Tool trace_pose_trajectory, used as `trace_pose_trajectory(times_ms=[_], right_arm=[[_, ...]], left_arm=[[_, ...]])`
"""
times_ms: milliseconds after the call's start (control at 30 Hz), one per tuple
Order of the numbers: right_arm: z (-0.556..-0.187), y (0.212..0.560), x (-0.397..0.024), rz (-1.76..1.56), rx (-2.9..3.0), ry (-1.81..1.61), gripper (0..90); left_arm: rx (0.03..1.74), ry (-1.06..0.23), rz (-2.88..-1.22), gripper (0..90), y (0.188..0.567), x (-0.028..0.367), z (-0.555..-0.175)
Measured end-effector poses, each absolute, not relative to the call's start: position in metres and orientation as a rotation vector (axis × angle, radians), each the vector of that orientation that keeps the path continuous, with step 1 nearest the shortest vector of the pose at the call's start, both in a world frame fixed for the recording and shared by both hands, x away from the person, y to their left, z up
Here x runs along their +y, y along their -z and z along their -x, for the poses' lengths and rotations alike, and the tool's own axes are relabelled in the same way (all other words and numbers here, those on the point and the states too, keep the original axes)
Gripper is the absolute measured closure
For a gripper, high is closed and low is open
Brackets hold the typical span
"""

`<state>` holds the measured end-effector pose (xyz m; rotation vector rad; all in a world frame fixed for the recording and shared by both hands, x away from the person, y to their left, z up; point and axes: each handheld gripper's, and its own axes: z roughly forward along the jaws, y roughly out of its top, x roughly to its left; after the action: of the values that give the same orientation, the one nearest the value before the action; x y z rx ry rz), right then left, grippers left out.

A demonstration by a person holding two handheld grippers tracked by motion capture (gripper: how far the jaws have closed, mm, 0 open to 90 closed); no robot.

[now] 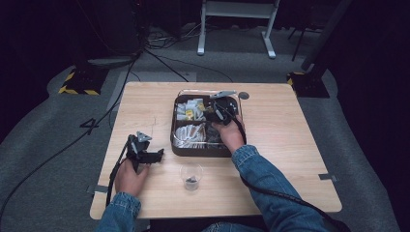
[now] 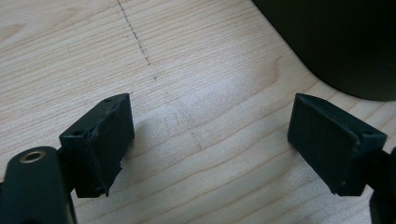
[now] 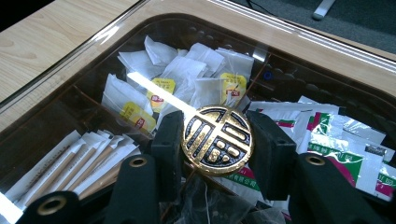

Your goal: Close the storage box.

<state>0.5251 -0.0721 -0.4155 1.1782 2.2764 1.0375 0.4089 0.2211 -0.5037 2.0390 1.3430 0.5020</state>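
Observation:
A dark compartment box (image 1: 200, 151) stands on the wooden table (image 1: 285, 145). It is covered by a clear lid (image 3: 289, 51) with a round gold and black knob (image 3: 217, 140) at its middle. My right gripper (image 3: 215, 123) is shut on that knob, one black pad pressing on each side; from above the right gripper (image 1: 220, 108) sits over the box's right half. Under the lid lie white tea bags (image 3: 187, 79), paper-wrapped sticks (image 3: 79, 158) and green and red sachets (image 3: 345, 144). My left gripper (image 1: 157, 155) (image 2: 210, 135) stands open just above bare wood, left of the box's near corner (image 2: 345, 42).
A small clear glass cup (image 1: 191, 178) with something dark in it stands near the front edge, between my two forearms. Cables trail from both grippers off the table. Bare wood lies to the left and right of the box.

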Motion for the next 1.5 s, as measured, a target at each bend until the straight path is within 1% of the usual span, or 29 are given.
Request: trace_pose_trajectory(times_ms=[767, 1500], right_arm=[[-0.523, 0.43, -0.064, -1.185, 2.299, -0.994, 58.3], [-0.523, 0.434, -0.059, -1.175, 2.307, -0.984, 58.2]], left_arm=[[1.343, -0.503, -2.039, 15.0, 0.504, 0.221, -0.409], [1.342, -0.502, -2.041, 15.0, 0.504, 0.221, -0.409]])
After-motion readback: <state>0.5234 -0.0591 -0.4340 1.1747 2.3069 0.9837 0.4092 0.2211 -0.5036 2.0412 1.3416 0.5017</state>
